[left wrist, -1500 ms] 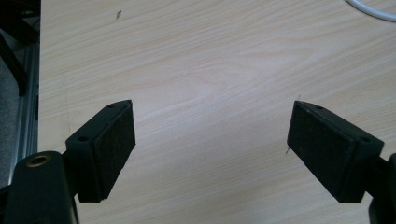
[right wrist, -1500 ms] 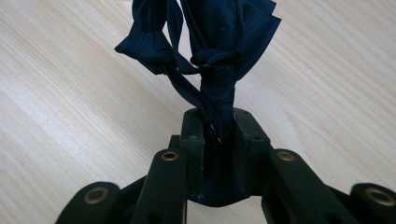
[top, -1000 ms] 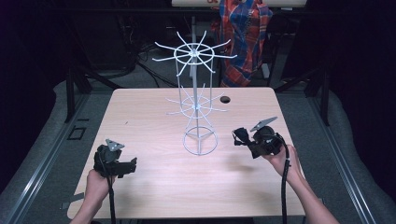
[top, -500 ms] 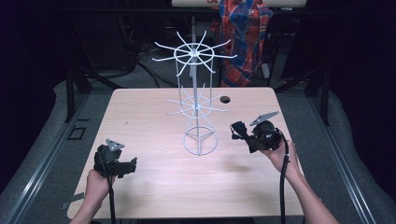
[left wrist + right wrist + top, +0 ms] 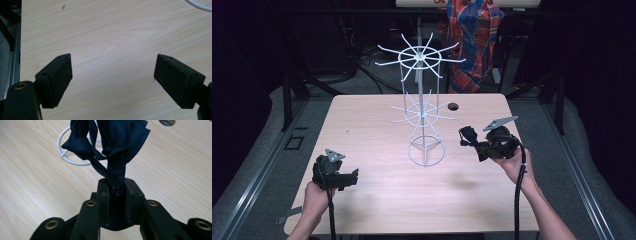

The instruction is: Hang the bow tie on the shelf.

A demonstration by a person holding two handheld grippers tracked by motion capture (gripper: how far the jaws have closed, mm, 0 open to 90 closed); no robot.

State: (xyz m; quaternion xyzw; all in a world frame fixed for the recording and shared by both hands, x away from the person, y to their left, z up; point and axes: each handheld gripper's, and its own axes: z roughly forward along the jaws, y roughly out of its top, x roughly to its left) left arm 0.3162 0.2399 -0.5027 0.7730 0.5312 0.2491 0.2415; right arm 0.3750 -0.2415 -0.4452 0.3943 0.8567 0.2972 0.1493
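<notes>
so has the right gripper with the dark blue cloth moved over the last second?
Yes, slightly. The right gripper, shut on the dark blue cloth, has crept left toward the white wire rack's round base in the high view.

The high view is looking forward and down from above the person's side, taking in the whole counter (image 5: 377,195). The left gripper view is riding close over bare wood, facing along its claw (image 5: 112,80). The right gripper view is sitting equally close. All three views are sharing the wire rack (image 5: 424,117)'s base ring (image 5: 72,161).
</notes>
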